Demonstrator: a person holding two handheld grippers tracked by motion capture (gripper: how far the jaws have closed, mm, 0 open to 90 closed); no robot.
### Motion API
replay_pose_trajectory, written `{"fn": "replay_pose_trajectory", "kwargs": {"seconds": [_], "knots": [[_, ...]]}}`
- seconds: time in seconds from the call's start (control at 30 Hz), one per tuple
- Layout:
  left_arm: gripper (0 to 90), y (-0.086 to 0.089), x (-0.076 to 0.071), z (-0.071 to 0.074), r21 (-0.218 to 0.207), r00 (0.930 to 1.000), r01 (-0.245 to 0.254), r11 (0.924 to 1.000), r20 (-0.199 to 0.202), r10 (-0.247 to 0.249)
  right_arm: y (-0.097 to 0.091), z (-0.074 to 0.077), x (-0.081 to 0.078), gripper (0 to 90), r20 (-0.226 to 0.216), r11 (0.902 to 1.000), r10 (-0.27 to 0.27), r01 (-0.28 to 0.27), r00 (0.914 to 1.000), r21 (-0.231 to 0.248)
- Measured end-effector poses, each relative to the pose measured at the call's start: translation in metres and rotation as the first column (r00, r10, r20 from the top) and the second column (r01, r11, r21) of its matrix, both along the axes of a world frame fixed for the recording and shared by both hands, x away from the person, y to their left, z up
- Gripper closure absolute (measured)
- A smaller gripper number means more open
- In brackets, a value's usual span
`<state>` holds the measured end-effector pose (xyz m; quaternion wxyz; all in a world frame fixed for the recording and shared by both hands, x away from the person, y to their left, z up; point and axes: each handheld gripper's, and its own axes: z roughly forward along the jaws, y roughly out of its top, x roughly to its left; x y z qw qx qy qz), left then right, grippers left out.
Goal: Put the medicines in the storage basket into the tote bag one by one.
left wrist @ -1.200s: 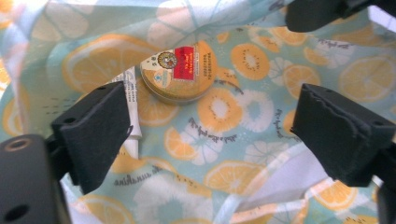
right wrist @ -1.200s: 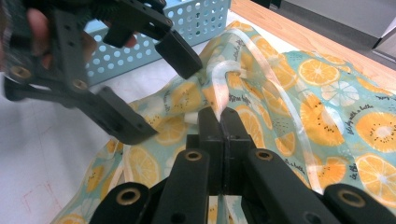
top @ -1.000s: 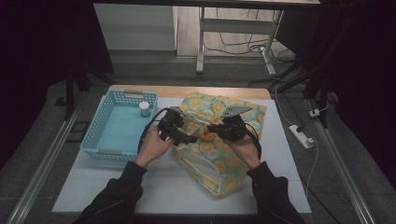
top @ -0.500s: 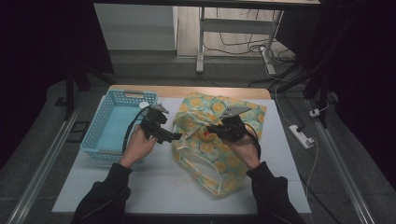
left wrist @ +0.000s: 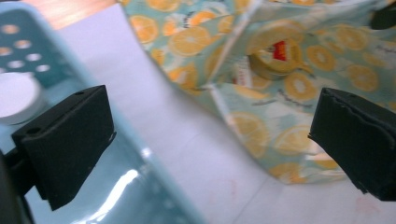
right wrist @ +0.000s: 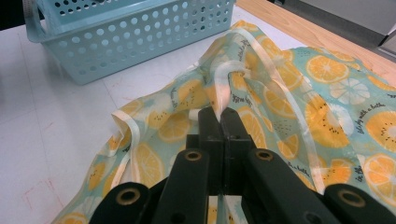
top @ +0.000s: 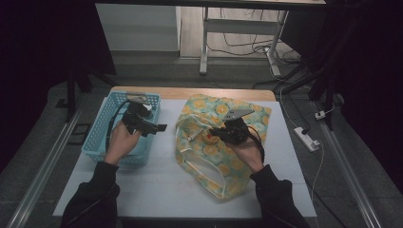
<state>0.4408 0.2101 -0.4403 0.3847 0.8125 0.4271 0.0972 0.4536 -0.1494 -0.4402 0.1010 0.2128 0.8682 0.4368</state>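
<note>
— What are our two tongs doing?

— Our right gripper [top: 223, 134] has its jaws clenched together on a fold of the lemon-print bag [top: 223, 142]; in the right gripper view the pale rim strip of the bag [right wrist: 224, 93] runs straight into the closed jaws and the cloth is drawn up there into a peak. Our left gripper [top: 159, 127] is released: in the left gripper view its two black pads stand wide apart with nothing between them.

— Where does the left one sit?

— We hold it over the right-hand wall of the blue basket [top: 102, 137], jaws pointing towards the bag, well apart from it.

— And the bag itself?

— It lies on the right half of the tabletop [top: 157, 185], reaching from near the far edge down towards the near edge, its mouth gaping towards the basket. Inside we see a yellow round thing with a red mark [left wrist: 275, 58].

— Anything in the basket?

— A white round lid [left wrist: 16, 95], near its far end. The basket stands at the left edge of the tabletop.
</note>
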Motion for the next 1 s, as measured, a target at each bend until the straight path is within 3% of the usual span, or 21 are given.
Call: {"fn": "replay_pose_trajectory", "kwargs": {"seconds": [0.1, 0.33, 0.43, 0.53, 0.7, 1.0], "knots": [[0.0, 0.011, 0.005, -0.001, 0.031, 0.9989, -0.046, 0.9984, 0.007, 0.046, 0.001, -0.001, 0.000, 89.7, -0.001, 1.0000, 0.003, -0.003, 1.0000, -0.001], [0.0, 0.032, 0.021, -0.007, 0.038, 0.9927, -0.120, 0.9920, 0.007, 0.120, 0.000, -0.001, 0.000, 89.8, -0.004, 1.0000, 0.000, 0.000, 1.0000, -0.001], [0.2, 0.039, 0.031, -0.010, 0.074, 0.9878, -0.155, 0.9852, -0.009, 0.156, 0.000, -0.001, 0.001, 89.5, -0.004, 1.0000, 0.000, 0.000, 1.0000, -0.001], [0.4, 0.045, 0.041, -0.013, 0.080, 0.9807, -0.192, 0.9782, -0.022, 0.194, 0.000, -0.001, 0.000, 89.5, -0.005, 1.0000, 0.001, -0.001, 1.0000, -0.001], [0.6, 0.050, 0.056, -0.017, 0.073, 0.9742, -0.219, 0.9730, -0.040, 0.222, 0.001, -0.002, 0.000, 89.6, -0.007, 1.0000, 0.003, -0.003, 1.0000, 0.000], [0.0, 0.047, 0.079, -0.028, 0.128, 0.9638, -0.251, 0.9595, -0.060, 0.260, 0.001, -0.001, 0.000, 89.5, -0.007, 1.0000, 0.004, -0.004, 1.0000, 0.000]]}}
